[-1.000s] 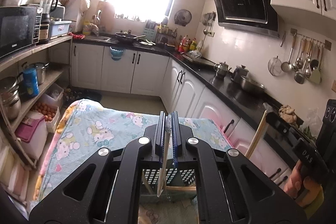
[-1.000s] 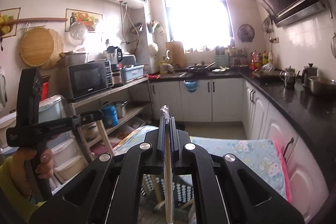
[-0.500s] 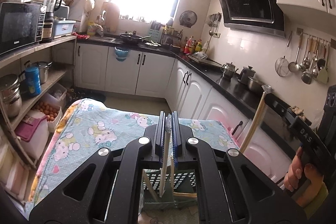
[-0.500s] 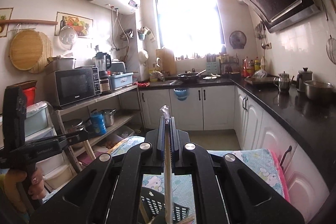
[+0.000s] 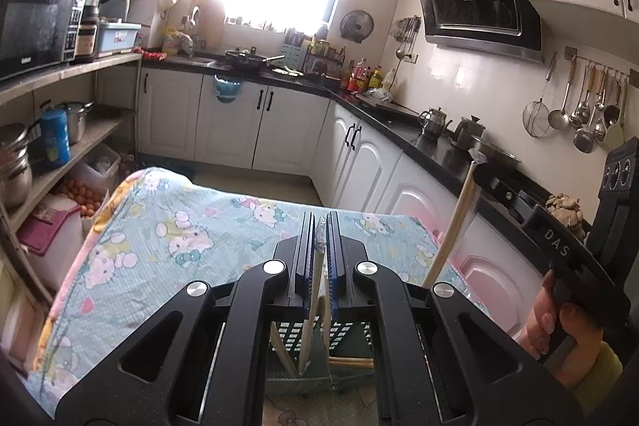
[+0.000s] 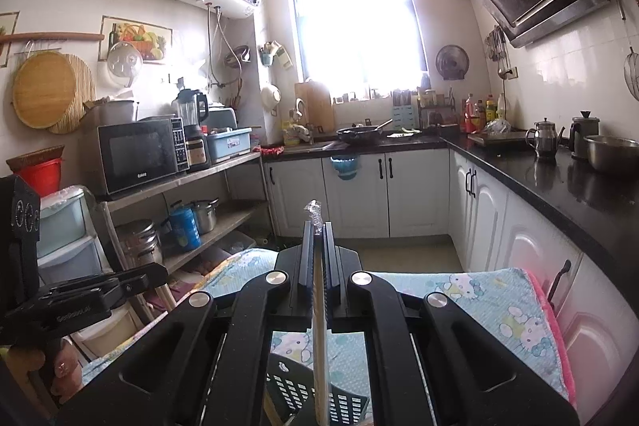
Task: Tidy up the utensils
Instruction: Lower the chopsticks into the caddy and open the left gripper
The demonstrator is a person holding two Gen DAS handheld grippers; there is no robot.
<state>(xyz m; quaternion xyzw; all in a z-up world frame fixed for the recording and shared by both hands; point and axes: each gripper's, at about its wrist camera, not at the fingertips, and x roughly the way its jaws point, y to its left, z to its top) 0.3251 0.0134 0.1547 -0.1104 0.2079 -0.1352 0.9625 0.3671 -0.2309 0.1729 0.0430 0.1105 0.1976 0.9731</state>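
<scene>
A slotted basket [image 5: 315,342] is placed on the near end of a cloth-covered table [image 5: 167,238], directly below the left tool [image 5: 318,258], in which a wrapped chopstick [image 5: 313,290] is clamped upright with its lower end inside the basket. To the right of it, the right tool [image 5: 485,172] is held with a second chopstick [image 5: 451,230] slanting down toward the basket. A shelf unit [image 5: 68,146] is set left of the table, with a microwave [image 5: 34,26] on top. A counter [image 5: 439,154] is run along the right wall, with a kettle [image 5: 435,122] on it and ladles [image 5: 579,106] hung above.

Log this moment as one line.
left gripper: shut on chopstick | right gripper: shut on chopstick | both above basket
</scene>
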